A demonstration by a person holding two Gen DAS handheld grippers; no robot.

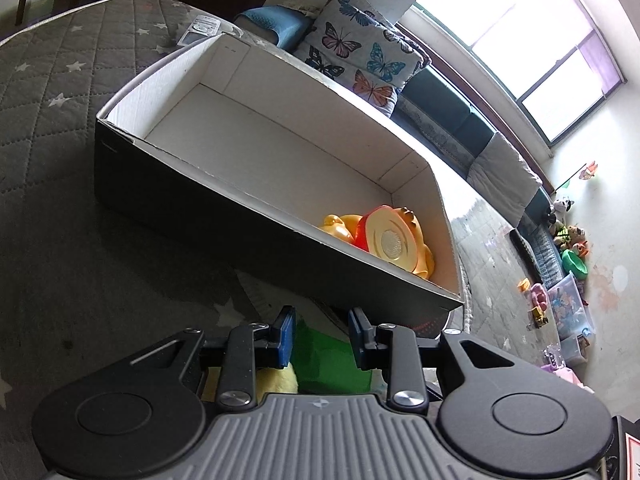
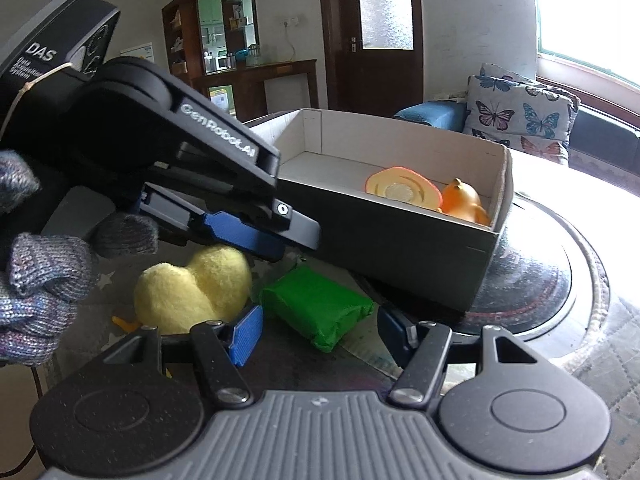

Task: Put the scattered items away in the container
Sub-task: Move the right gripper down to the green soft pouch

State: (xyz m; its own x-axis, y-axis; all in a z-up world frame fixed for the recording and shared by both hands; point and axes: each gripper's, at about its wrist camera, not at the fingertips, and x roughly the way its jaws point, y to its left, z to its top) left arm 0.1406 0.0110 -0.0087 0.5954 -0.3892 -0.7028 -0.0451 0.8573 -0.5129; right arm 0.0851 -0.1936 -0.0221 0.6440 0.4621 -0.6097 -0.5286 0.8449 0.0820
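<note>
A dark cardboard box [image 1: 192, 208] with a white inside holds an orange rubber duck [image 1: 340, 229] and a round yellow-and-red toy [image 1: 390, 240]; both show in the right wrist view too [image 2: 464, 200] [image 2: 402, 190]. A green packet [image 2: 316, 304] and a yellow plush toy [image 2: 192, 292] lie on the table before the box [image 2: 400, 240]. My left gripper [image 1: 322, 332] is open, empty, above the green packet [image 1: 324, 356] and the plush [image 1: 276, 380]. My right gripper [image 2: 320, 328] is open, its fingers either side of the green packet. The left gripper [image 2: 256, 236] hangs over the plush.
The box stands on a grey quilted star-pattern cloth [image 1: 52, 128]. A butterfly cushion [image 1: 352, 52] and a blue pillow [image 1: 272, 26] lie behind it. Toys and bins [image 1: 568, 300] sit on the floor by the wall. A round dark table edge [image 2: 560, 280] shows at right.
</note>
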